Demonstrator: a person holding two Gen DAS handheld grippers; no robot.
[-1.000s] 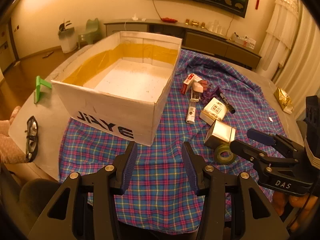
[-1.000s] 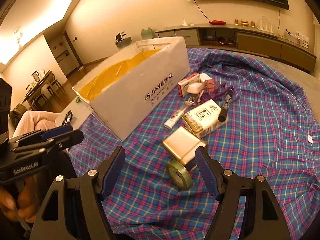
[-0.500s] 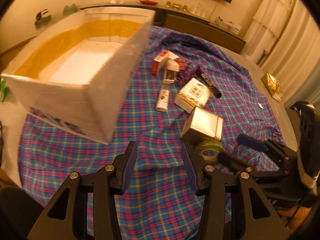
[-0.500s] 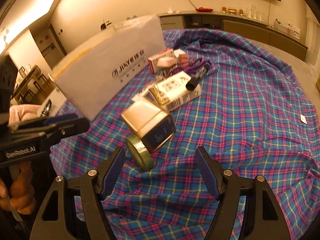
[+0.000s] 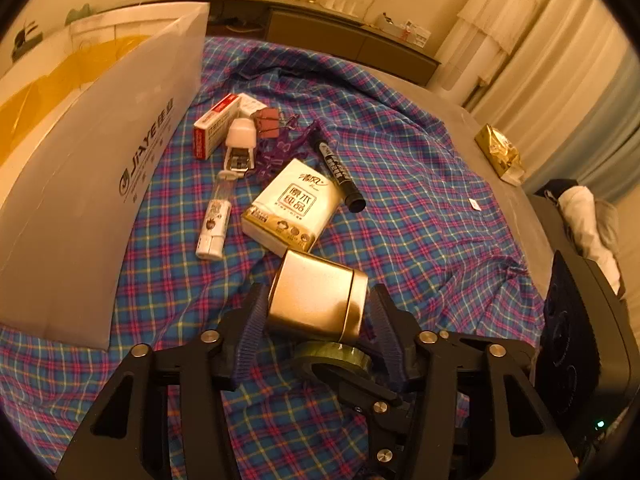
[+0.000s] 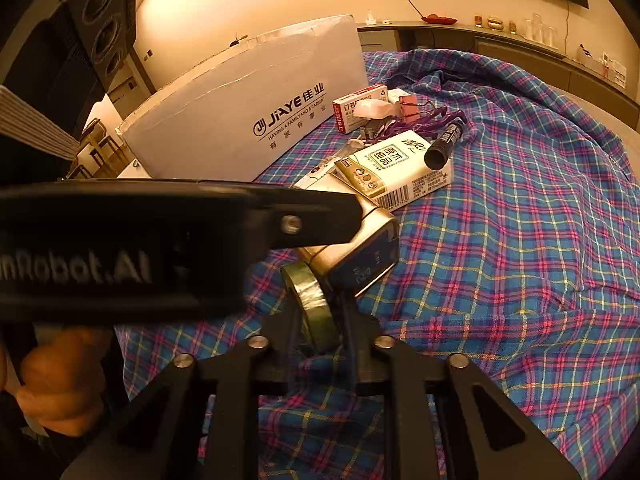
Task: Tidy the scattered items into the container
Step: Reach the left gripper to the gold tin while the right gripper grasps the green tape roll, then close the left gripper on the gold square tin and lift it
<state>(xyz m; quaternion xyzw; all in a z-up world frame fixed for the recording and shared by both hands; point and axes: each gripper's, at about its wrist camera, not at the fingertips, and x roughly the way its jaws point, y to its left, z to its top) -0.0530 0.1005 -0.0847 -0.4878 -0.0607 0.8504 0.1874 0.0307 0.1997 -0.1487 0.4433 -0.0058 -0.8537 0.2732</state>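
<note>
In the left wrist view the left tongs (image 5: 316,320) straddle the gold tin (image 5: 316,300) at centre frame, one ribbed pad at each side of it. Whether the pads already press the metal cannot be told; a thin gap seems to remain on the right side. In the right wrist view the right tongs (image 6: 318,332) stand narrow around the green tape roll (image 6: 312,304), which sits on edge just beside the tin, low in the middle of the frame. They appear to pinch the roll across its width.

The white box (image 5: 92,160), the container, fills the upper left of the left view, its open top facing away from the lens. The tissue pack (image 5: 294,204), black marker (image 5: 338,174), stapler (image 5: 240,148) and red staple box (image 5: 214,130) lie scattered on the plaid cloth (image 5: 420,208) between tin and box.

To do this step well, the left tongs should probably close squarely on the tin's flat sides, below the lid seam, since smooth metal may slip. The two tools crowd each other, so lifting one at a time, straight up, would likely avoid a knock. The box wall looks tall; each load should clear its rim before release.
</note>
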